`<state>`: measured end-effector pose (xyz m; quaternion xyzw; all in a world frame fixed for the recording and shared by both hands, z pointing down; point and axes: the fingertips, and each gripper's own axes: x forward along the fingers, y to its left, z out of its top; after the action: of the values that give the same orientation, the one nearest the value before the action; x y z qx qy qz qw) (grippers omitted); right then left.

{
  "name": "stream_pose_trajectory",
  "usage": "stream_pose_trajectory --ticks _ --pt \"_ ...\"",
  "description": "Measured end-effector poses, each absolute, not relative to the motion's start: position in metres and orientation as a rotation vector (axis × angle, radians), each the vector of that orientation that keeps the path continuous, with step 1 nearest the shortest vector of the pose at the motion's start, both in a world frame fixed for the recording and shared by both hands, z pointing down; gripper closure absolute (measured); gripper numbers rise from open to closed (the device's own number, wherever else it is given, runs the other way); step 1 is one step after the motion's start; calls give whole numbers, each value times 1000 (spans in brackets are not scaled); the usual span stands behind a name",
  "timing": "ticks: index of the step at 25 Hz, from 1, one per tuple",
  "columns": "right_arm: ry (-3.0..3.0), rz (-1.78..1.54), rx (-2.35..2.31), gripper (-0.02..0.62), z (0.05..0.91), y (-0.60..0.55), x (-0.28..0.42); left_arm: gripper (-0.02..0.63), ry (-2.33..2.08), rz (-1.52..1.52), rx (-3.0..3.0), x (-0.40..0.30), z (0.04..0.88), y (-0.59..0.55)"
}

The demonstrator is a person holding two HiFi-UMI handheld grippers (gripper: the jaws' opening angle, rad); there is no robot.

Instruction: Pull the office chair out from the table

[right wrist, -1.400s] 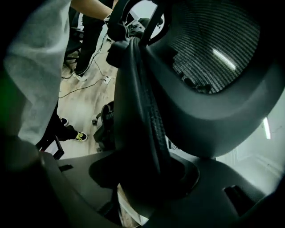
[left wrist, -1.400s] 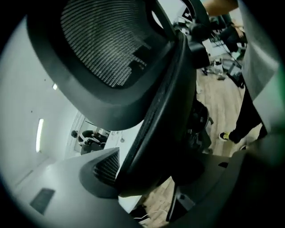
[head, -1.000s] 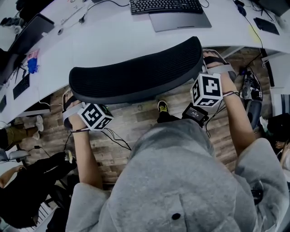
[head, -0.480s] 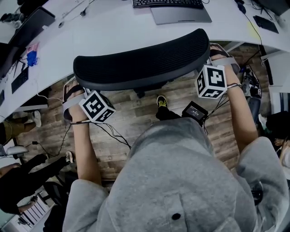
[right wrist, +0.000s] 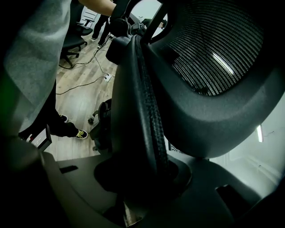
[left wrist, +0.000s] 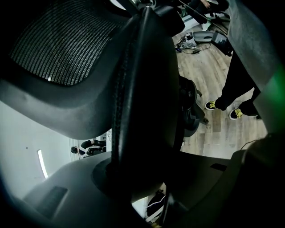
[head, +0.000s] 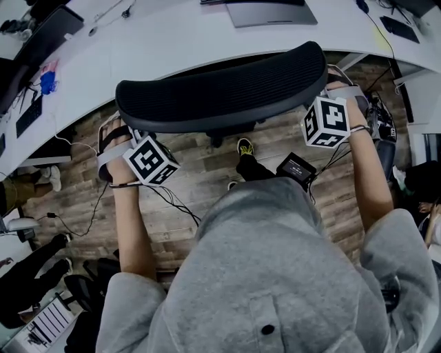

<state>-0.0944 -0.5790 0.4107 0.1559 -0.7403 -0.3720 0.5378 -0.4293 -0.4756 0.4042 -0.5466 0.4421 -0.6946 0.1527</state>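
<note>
The black mesh office chair backrest point(head: 220, 89) stands in front of the white table point(head: 172, 41), seen from above in the head view. My left gripper point(head: 125, 134) clamps the backrest's left end. My right gripper point(head: 324, 77) clamps its right end. In the left gripper view the backrest's padded rim point(left wrist: 142, 89) runs down between the jaws of the left gripper point(left wrist: 142, 171), which press on it. The rim point(right wrist: 144, 111) sits the same way in the right gripper point(right wrist: 142, 178). Both pairs of jaws have just closed tighter on the rim. The fingertips are hidden under the chair.
A laptop point(head: 272, 10) lies on the table behind the chair. The person's shoes point(head: 244, 147) stand on the wooden floor below the backrest, and a black device point(head: 296, 167) hangs beside them. The chair's base point(left wrist: 191, 107) shows under the seat. Cables and other chairs point(head: 83, 289) are at the lower left.
The backrest, with both grippers on its ends, has come a little away from the table edge toward the person. The keyboard has slid out of the top of the head view.
</note>
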Motion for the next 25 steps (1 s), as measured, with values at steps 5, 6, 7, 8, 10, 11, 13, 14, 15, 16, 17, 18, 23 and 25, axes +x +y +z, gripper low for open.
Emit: stream_pose_trajectory --ticks 5,6,7,8,10,11,13,14,15,16,17,18,23,25 --pt "-1757 -876 390 463 409 -551 -95 436 1264 -1992 -1570 -433 403 -456" --pt "-1757 -874 394 463 409 -546 -95 436 1264 -1993 -1570 -433 403 -453" --pt "-1757 -872 397 463 408 -540 -94 436 1264 -1994 -1570 -433 403 -448" --pt "-1757 -870 401 463 408 -533 -93 436 1264 -1995 -1570 -432 403 -443" --pt "-1759 -869 407 463 409 -520 -91 436 1266 -1992 -1568 -431 403 -432" --pt "-1760 -868 410 463 409 -515 -90 436 1269 -1987 -1566 -430 403 -427" --pt "-1761 -866 413 463 409 -505 -89 436 1269 -1981 -1564 -428 403 -418" --pt "-1761 -865 413 463 408 -501 -88 434 1269 -1981 -1565 -428 402 -413" --pt "-1761 -865 413 463 408 -496 -88 434 1270 -1982 -1565 -428 401 -409" --pt "-1761 -866 413 463 407 -492 -88 434 1272 -1983 -1566 -427 401 -405" --pt "-1760 -867 413 463 407 -488 -87 434 1273 -1983 -1566 -426 401 -401" --pt "-1760 -867 413 463 408 -484 -86 435 1274 -1983 -1566 -425 401 -397" --pt "-1766 -875 405 463 408 -473 -82 435 1283 -1987 -1559 -420 402 -380" --pt "-1769 -881 400 463 409 -470 -80 434 1289 -1986 -1555 -417 402 -374"
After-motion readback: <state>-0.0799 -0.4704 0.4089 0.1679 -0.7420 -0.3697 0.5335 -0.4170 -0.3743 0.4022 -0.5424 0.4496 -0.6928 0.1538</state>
